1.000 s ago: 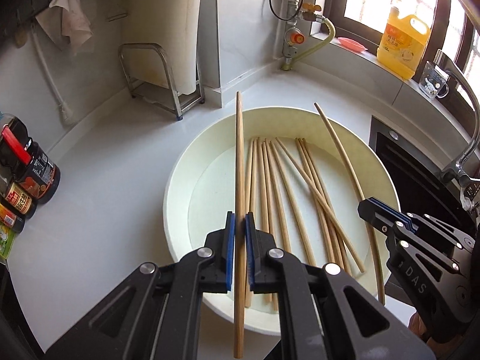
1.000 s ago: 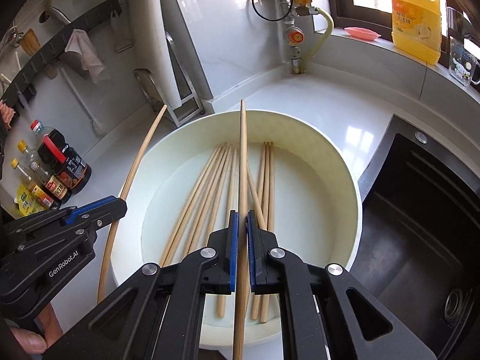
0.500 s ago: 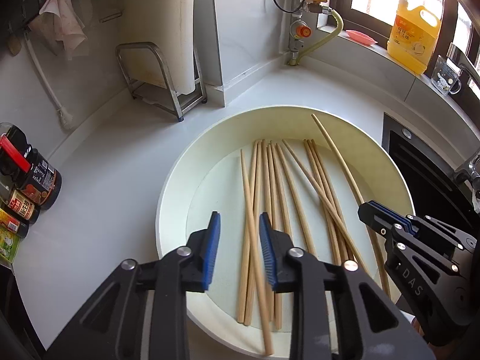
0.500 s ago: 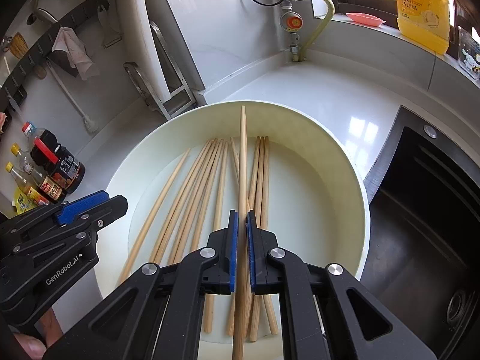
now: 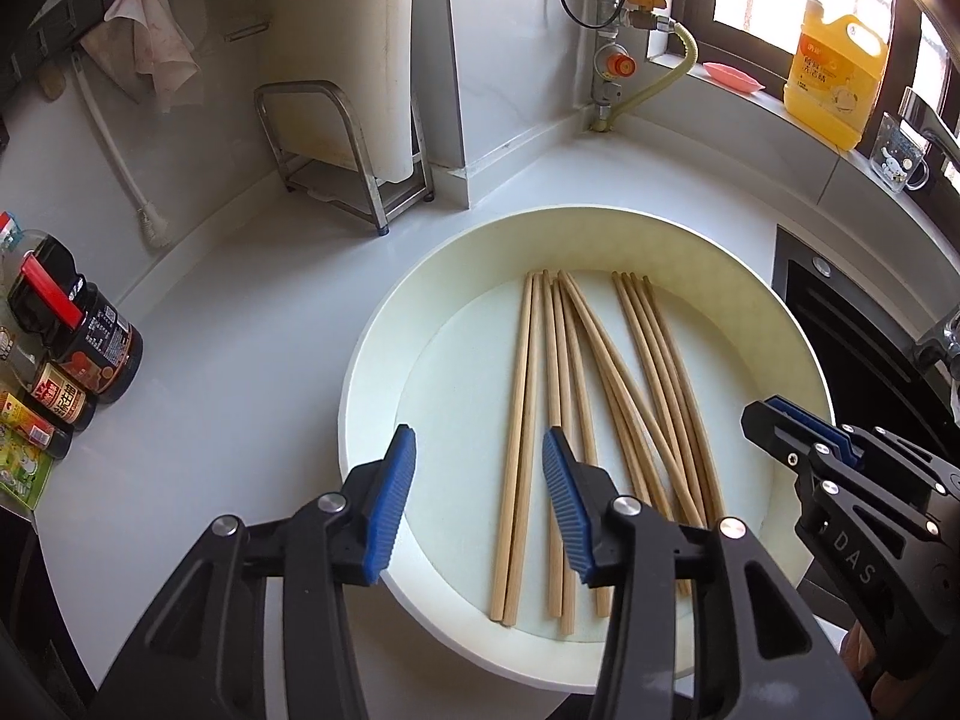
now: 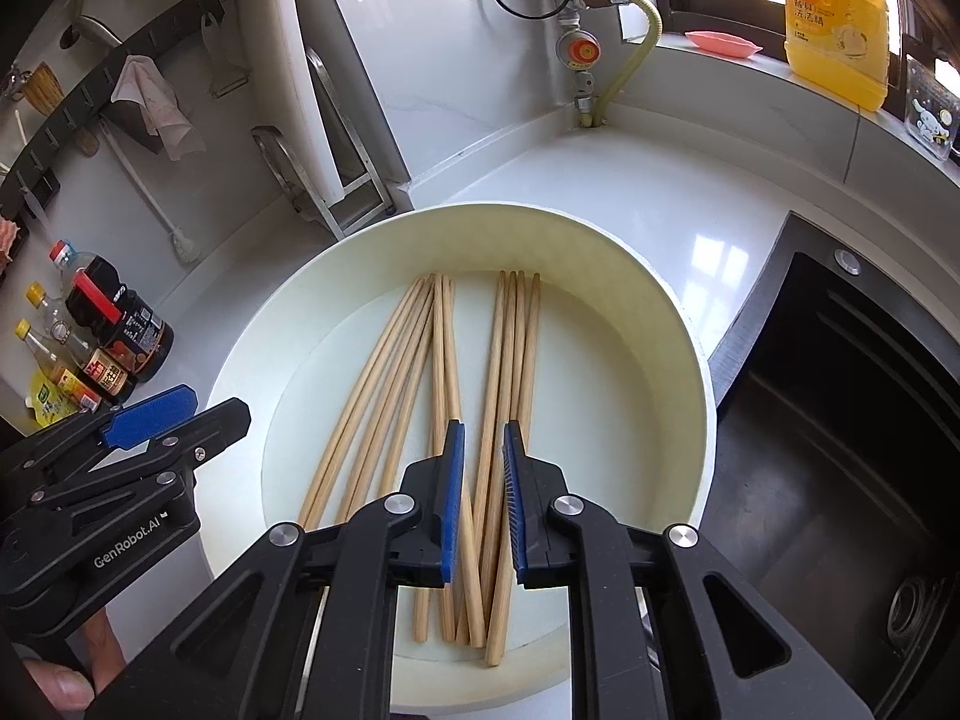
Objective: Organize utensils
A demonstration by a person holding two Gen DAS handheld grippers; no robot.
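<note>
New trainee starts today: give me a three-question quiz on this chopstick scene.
1. True or false: the wooden chopsticks lie inside the round cream basin.
2. What stands on the window sill? A) yellow detergent jug B) kettle C) pan
3. Fill in: the black sink is on the basin's ___ side in the right wrist view.

Key: 1 true; 2 A; 3 right

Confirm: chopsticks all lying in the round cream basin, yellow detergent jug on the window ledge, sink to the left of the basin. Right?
Not quite: the sink is to the right of the basin, as the right wrist view shows. The chopsticks do all lie in the basin, and the yellow detergent jug stands on the window ledge.
</note>
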